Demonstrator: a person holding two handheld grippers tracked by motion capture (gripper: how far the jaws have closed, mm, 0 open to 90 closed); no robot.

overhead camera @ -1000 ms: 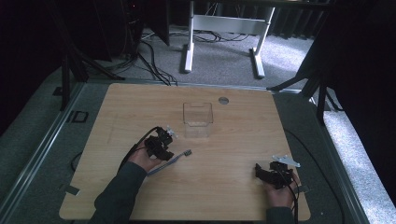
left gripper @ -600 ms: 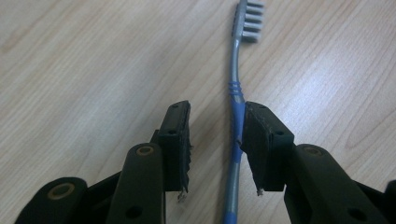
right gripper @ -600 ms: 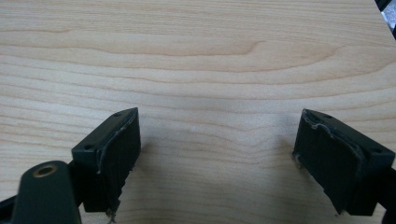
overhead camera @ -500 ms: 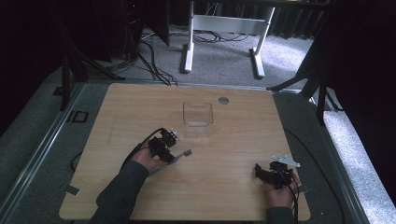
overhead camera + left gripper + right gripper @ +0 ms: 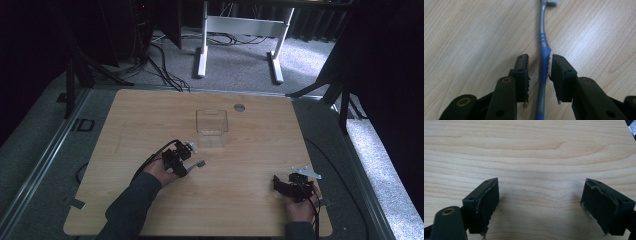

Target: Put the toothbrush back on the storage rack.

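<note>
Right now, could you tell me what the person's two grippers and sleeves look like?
Both grippers, left and right, are black with two flat-padded jaws and brass-coloured rivets. A black cable trails from each. The right one carries a grey three-cornered plate. The left sleeve is dark grey-green.

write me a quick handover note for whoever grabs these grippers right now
Left gripper: open, jaws either side of the toothbrush handle, not yet closed on it.
Right gripper: wide open, holds nothing, low over bare table at the near right.
Toothbrush lies flat on the wood, just short of the clear container, which looks empty.
Done: nothing picked up.
Left: probably close on the handle and lift.
</note>
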